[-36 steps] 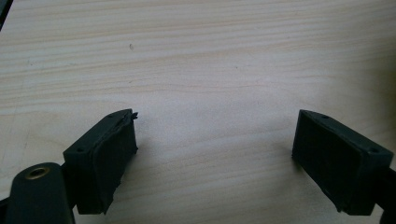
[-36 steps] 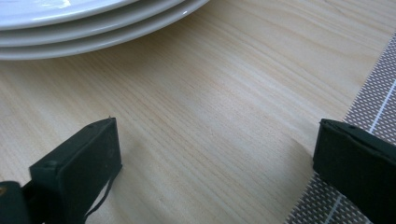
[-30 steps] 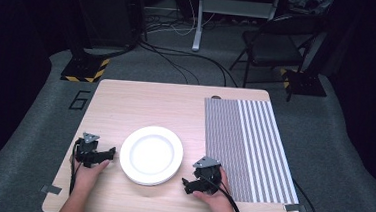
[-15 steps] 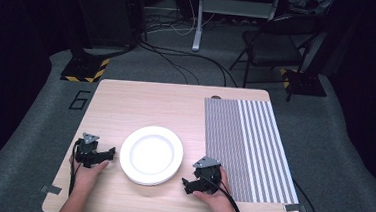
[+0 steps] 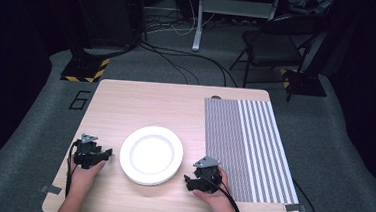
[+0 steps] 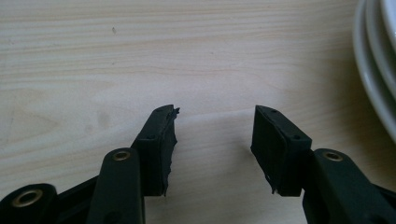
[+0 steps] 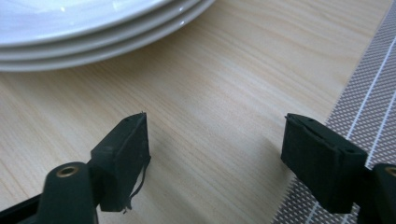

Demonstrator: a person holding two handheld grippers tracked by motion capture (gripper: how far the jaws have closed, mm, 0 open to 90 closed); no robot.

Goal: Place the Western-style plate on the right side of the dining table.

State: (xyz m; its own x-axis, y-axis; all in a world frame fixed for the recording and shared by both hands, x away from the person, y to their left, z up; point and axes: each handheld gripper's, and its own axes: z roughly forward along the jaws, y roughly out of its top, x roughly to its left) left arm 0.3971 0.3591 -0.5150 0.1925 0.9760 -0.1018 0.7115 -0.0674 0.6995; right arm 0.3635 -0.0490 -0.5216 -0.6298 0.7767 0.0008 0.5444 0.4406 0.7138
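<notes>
At the bottom of the high view, the left gripper (image 5: 103, 153) and right gripper (image 5: 189, 180) rest on the wooden table (image 5: 141, 102), flanking a stack of white plates (image 5: 151, 155) at lower centre. Both have just been closing, yet the jaws stand apart with nothing between them. Further right lies a striped placemat (image 5: 246, 145). Risk, I judge: pinching one rim only could tilt the stack, and a plate could slide off.
</notes>
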